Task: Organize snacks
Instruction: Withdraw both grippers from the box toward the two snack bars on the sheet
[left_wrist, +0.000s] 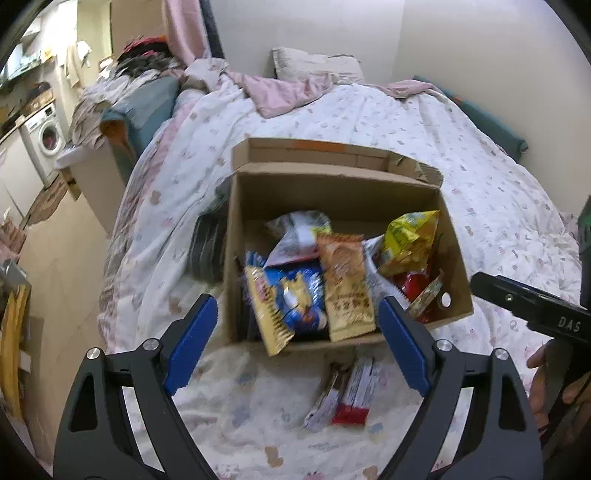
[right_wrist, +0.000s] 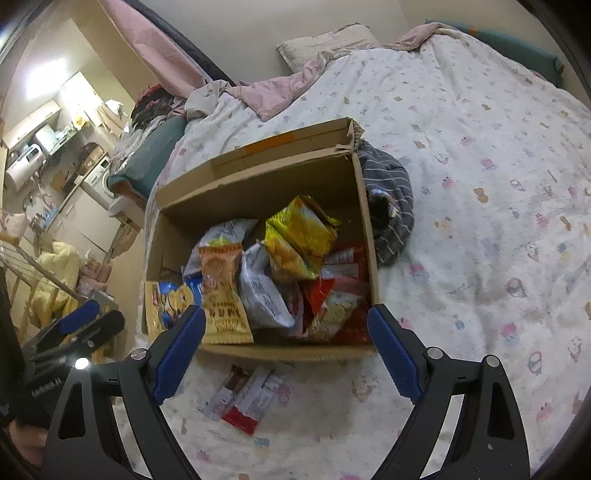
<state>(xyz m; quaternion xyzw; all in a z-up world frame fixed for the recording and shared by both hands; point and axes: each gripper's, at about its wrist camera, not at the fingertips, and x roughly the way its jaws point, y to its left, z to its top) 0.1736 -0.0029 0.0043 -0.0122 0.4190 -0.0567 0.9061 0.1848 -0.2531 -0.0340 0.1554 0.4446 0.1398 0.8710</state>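
Left tongs (left_wrist: 297, 326) and right tongs (right_wrist: 286, 338) gape wide, empty; box (left_wrist: 456, 258) just ahead ("DAS" legible on right tongs' arm).

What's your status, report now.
Both grippers, left and right, open, empty. Snack box full on bed; two packets outside it. Nothing blocking.

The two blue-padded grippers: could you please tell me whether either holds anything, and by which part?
Nothing is held. The left gripper and the right gripper both stand open and empty above the brown cardboard box of snack packets.
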